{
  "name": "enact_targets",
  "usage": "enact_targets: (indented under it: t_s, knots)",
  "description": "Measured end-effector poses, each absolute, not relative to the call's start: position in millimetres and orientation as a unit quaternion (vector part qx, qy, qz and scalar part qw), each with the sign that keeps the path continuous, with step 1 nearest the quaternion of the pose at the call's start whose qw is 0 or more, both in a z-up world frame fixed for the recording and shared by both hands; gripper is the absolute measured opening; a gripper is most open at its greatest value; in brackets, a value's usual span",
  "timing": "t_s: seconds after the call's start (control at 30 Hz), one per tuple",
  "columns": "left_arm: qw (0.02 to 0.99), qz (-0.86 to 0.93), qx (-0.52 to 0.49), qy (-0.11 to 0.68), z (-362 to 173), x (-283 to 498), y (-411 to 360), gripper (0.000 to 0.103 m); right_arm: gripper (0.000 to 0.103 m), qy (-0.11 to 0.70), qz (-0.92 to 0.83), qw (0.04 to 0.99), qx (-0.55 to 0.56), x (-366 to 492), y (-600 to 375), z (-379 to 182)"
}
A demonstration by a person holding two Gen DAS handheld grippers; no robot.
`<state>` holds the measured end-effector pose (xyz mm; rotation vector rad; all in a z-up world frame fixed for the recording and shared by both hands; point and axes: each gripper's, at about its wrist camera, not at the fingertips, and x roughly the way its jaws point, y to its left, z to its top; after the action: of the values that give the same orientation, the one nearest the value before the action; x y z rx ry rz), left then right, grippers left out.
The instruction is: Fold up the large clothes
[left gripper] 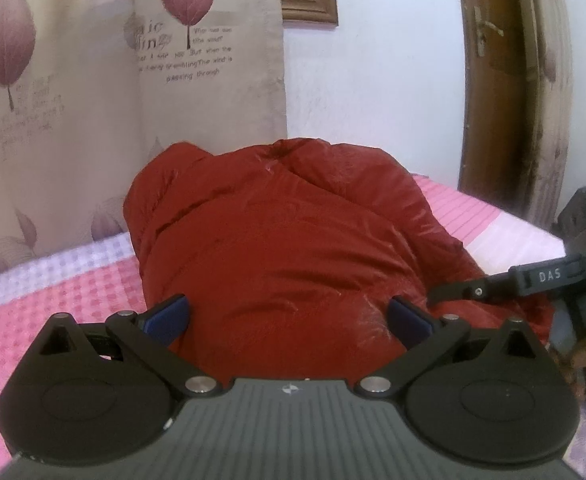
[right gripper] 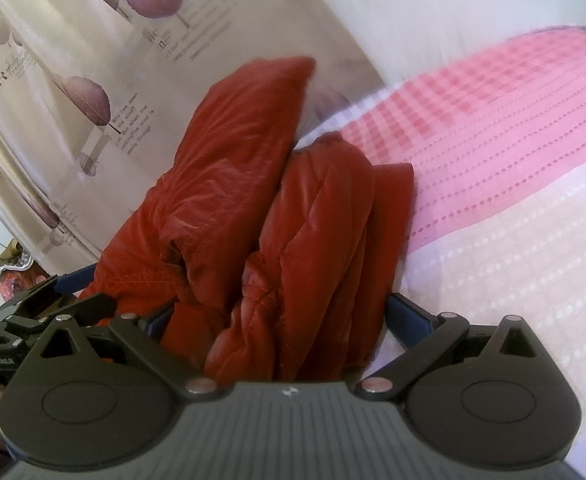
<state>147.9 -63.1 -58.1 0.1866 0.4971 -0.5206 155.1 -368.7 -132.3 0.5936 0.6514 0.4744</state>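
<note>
Right gripper [right gripper: 281, 316], lower centre, jaws spread wide around the bunched layers of a red jacket [right gripper: 277, 208]; blue pads [right gripper: 407, 314] flank the fabric. The jacket rises in puffy folds toward upper centre. Bedspread [right gripper: 493, 140], pink and white, fills the right. Curtain [right gripper: 73, 80] with leaf print, upper left. Left gripper [right gripper: 33, 312], at the left edge, against the jacket.

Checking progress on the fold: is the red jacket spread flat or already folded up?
Folded. The red jacket lies bunched in several stacked layers on the pink bedspread, its layered edge between the right gripper's wide jaws.
</note>
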Motion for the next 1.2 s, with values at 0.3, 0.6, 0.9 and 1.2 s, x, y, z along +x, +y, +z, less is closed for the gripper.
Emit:
enact_targets:
  t_s: [0.3,0.6,0.9,1.2]
  knots:
    - [0.919,-0.276,-0.025,0.279,-64,164,-23,0.103,0.103,0.309,0.229,0.877,0.288,156,-369,-134]
    - [0.886,-0.29,-0.138,0.334,-82,188,8,0.103,0.103,0.308,0.23,0.876,0.29,155,-369,-135]
    - [0.825,-0.321,-0.262,0.384,-116,217,37,0.103,0.103,0.307,0.231,0.876,0.29,154,-369,-135]
    - [0.741,-0.373,-0.348,0.436,-150,241,41,0.103,0.103,0.307,0.231,0.876,0.291,155,-369,-136]
